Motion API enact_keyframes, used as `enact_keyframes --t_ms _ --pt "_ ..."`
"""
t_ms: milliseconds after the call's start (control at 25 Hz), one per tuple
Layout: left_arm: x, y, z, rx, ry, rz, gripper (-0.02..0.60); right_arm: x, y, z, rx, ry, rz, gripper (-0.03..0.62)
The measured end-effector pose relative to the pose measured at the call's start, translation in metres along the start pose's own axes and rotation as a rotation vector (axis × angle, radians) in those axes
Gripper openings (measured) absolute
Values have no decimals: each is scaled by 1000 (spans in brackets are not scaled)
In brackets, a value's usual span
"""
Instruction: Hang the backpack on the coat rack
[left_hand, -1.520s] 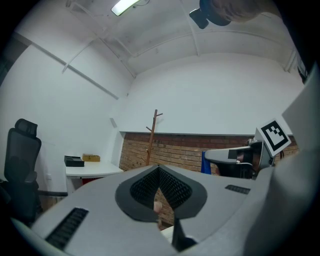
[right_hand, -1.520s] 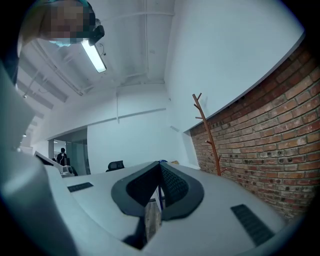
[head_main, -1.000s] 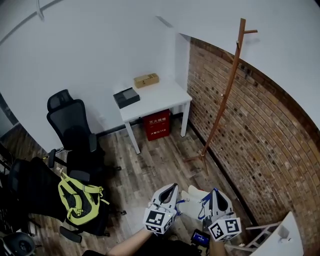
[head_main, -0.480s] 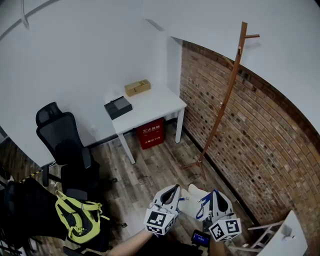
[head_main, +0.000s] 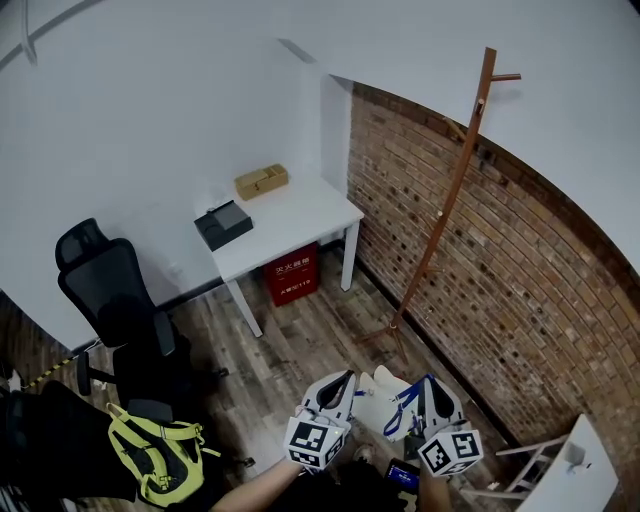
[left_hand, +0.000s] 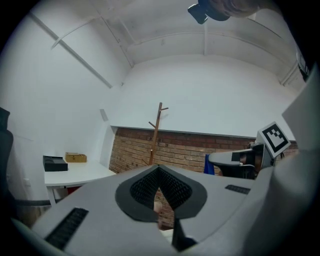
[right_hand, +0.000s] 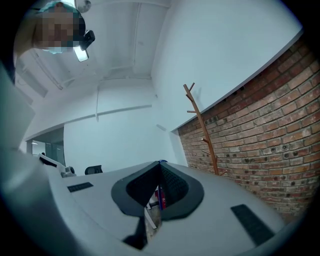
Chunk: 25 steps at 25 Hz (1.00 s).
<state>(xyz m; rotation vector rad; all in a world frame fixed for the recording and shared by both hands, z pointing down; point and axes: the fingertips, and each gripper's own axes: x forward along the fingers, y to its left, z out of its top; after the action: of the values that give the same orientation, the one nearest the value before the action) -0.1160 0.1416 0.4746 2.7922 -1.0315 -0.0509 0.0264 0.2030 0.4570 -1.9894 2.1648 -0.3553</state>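
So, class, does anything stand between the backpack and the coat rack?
Nothing visible does. Bare wooden floor runs from the backpack to the coat rack; the office chair and desk stand farther back.

Soft, even indoor light, faint shadows; every view bends at the edges, and both gripper views have dark corners

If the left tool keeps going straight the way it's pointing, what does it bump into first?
Probably the red brick wall, just beside the tall wooden coat rack; depth is hard to judge.
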Motion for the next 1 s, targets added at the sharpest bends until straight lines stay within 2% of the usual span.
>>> enact_keyframes --t_ms 480,640,1000 --pt "66 2 -1 6 7 -17 6 36 -27 12 4 6 68 15" --pt "94 5 -1 3 11 2 6 52 -45 11 32 13 85 15" --pt "164 1 0 14 -6 37 6 94 -96 23 1 22 151 14"
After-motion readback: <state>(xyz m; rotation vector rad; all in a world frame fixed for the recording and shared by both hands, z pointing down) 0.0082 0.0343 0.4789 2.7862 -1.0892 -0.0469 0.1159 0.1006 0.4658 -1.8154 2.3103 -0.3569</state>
